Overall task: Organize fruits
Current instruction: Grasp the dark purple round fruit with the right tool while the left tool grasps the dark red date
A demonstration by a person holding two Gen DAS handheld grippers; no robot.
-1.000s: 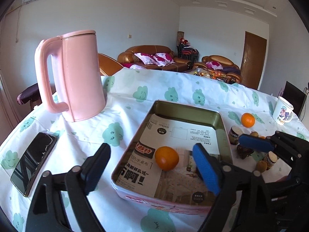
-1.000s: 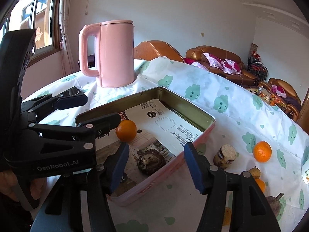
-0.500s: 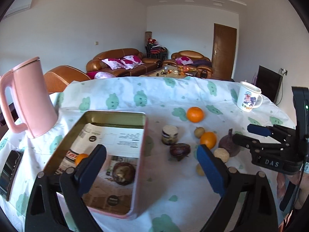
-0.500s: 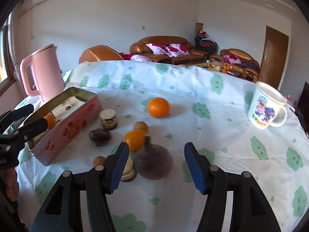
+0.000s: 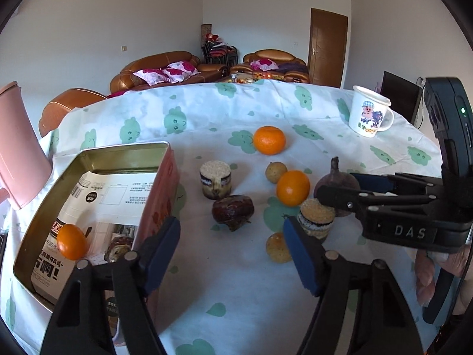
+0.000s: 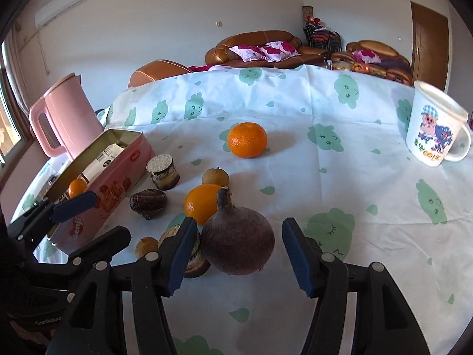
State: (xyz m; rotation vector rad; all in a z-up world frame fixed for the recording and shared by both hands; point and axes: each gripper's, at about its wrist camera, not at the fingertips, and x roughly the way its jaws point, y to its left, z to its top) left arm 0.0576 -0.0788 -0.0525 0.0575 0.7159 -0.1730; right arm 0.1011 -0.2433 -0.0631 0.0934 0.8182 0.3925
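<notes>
Claws [image 5: 233,251] open; tin [image 5: 97,155] holds orange [image 5: 71,241].

Both grippers are black plastic frames with silver rivets and blue ribbed fingers [image 6: 179,254]. The right gripper [image 5: 348,190] bears white "DAS" lettering and a green light

Fruit cluster [image 5: 292,188] crowded; bare tablecloth [image 6: 340,177] rightward.

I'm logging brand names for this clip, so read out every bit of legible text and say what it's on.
"DAS": side of the black right gripper.
"GenRobot": body of the black left gripper, partly cut off.
"Genji": red wall of the rectangular metal tin.
Printed paper lining the tin: too small to read.
White cartoon mug lettering: blurred.
</notes>
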